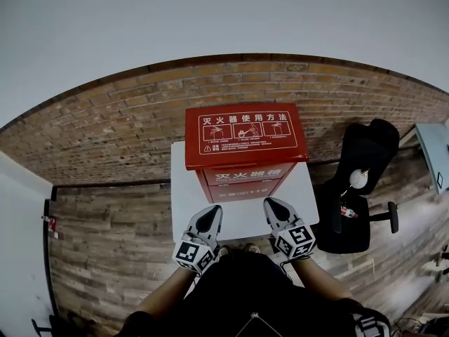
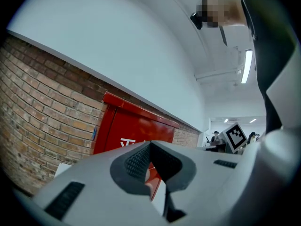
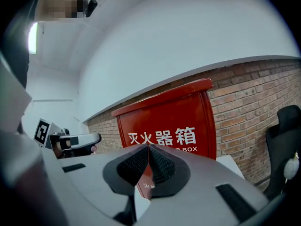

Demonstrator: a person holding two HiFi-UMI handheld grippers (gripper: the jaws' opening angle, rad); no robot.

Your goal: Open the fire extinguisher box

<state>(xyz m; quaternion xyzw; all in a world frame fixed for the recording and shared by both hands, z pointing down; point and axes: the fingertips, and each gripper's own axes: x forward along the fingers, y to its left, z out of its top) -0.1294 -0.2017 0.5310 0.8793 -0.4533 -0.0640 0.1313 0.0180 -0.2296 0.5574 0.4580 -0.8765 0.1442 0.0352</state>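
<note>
Red fire extinguisher box (image 1: 244, 140) sits mid-frame on white stand (image 1: 188, 202), lid shut, by brick wall (image 1: 105, 132). My L gripper (image 1: 208, 218) & R gripper (image 1: 276, 211): both closed, empty, just below box.

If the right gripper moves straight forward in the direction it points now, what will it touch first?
Most likely the front face of the red fire extinguisher box. The right gripper, jaws shut, aims at it with nothing seen between, though depth is unclear.
</note>
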